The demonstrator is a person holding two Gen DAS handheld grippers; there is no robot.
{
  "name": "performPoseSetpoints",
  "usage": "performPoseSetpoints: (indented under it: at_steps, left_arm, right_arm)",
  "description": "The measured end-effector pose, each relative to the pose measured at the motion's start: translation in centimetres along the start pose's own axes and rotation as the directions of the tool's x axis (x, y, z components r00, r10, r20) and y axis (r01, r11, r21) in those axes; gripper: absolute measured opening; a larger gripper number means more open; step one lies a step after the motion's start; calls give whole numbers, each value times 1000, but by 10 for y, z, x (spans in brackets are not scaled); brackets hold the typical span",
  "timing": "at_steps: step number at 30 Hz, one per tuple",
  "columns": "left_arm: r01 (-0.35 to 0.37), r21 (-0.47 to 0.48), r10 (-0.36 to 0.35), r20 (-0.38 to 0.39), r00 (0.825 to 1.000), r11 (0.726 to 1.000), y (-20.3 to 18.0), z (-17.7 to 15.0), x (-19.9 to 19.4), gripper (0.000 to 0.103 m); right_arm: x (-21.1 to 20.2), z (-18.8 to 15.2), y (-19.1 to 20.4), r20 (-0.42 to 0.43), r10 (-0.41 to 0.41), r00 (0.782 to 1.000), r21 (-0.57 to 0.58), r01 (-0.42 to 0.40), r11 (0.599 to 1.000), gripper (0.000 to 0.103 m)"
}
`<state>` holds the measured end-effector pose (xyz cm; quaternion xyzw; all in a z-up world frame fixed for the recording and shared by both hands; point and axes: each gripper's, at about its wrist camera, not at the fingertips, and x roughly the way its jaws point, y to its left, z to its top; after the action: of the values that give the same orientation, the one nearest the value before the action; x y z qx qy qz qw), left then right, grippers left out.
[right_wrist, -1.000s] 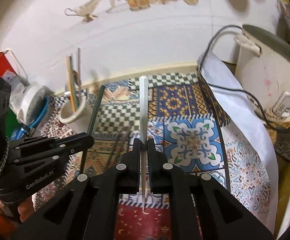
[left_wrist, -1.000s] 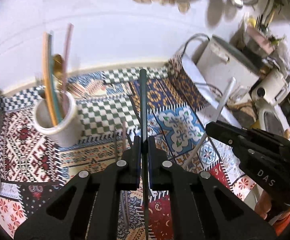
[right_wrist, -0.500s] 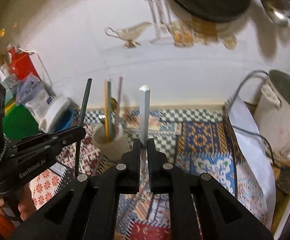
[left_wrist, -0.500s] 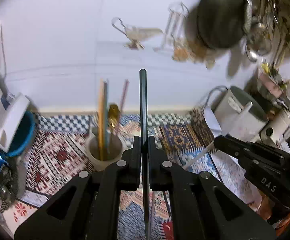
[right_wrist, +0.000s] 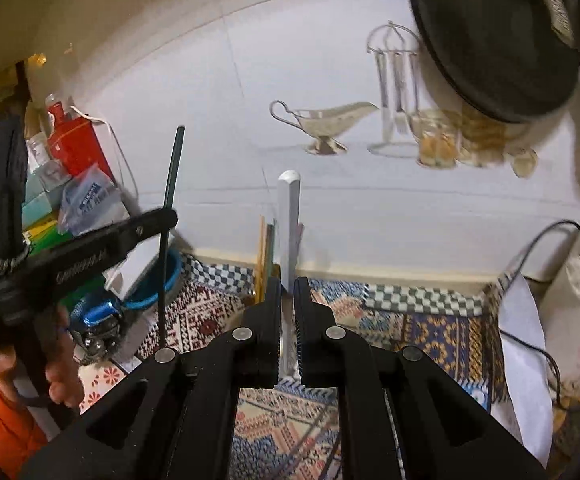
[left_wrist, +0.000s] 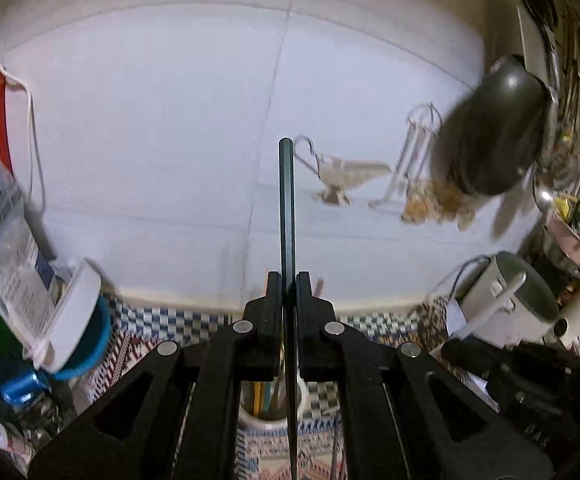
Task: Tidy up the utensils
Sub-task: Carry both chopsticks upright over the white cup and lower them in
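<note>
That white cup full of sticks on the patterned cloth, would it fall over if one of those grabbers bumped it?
Possibly. The white cup holds tall sticks rising well above its rim, so it looks top-heavy. The patterned cloth beneath may grip it, making it tip rather than slide.

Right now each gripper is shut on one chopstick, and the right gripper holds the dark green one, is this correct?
Not quite. The right gripper is shut on the pale grey chopstick, as the right wrist view shows. The dark green chopstick is clamped in the left gripper.
</note>
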<state>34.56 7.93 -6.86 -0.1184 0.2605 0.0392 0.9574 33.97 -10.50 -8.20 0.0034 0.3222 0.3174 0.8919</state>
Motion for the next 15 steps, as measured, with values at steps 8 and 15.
performPoseSetpoints:
  at_steps: [8,15]
  left_arm:
    - [-36,-5,36,69,997,999,2,12,24,4]
    - [-92,-46,97,106,990,995,14,-4,62,4]
  right_arm:
    - [22,17,7,8,46,999,-22,-46,999,6]
    - [40,22,13,-13,82,997,-44,-82,996,6]
